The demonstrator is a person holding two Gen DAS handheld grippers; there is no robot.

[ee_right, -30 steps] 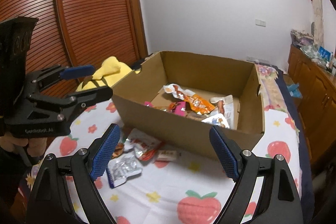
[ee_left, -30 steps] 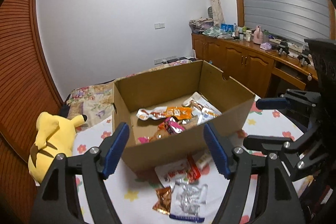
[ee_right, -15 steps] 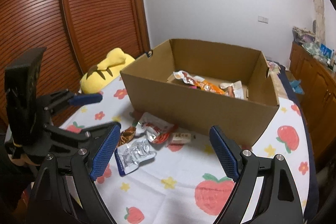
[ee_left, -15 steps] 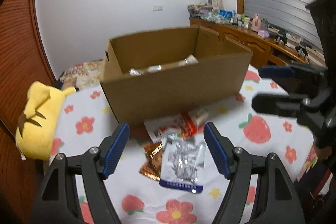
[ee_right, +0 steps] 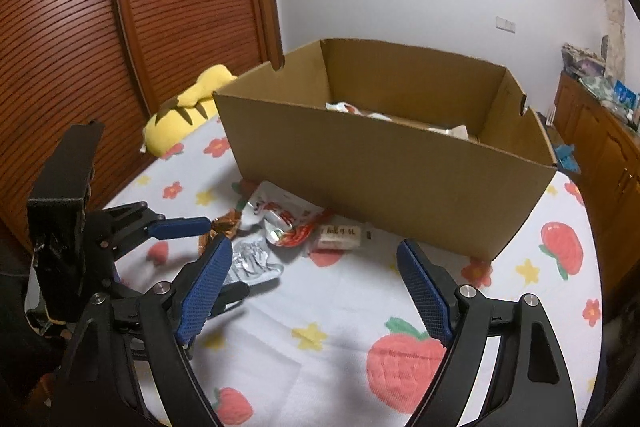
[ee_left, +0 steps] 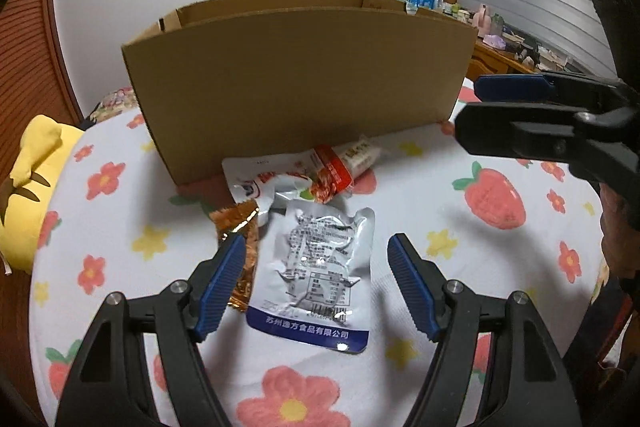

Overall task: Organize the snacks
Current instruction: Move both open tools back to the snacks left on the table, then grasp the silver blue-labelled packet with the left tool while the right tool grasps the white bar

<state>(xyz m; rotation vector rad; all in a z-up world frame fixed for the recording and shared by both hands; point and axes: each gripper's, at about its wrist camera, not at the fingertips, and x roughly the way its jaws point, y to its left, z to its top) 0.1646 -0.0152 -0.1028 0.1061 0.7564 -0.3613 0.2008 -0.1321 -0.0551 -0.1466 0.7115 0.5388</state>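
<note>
A silver snack pouch [ee_left: 318, 269] with a blue bottom band lies flat on the flowered cloth, between the open fingers of my left gripper [ee_left: 316, 281], which is low over it. Beside it lie an orange foil packet [ee_left: 238, 227], a white-and-red pouch [ee_left: 276, 179] and a small white bar [ee_left: 360, 155]. The open cardboard box [ee_left: 300, 83] stands just behind them, with several snacks inside [ee_right: 348, 109]. My right gripper [ee_right: 320, 287] is open and empty, over the cloth in front of the box [ee_right: 384, 163]. The silver pouch [ee_right: 252, 263] shows at its left.
A yellow plush toy [ee_left: 28, 187] lies at the table's left edge. A wooden slatted door [ee_right: 140, 7] is at the left. A wooden sideboard [ee_right: 600, 131] with clutter stands at the right. The right gripper shows in the left wrist view [ee_left: 540, 119].
My left gripper has dropped from above the box down to the snacks on the cloth and now straddles the silver pouch. My right gripper has lowered too. Both stayed open.
</note>
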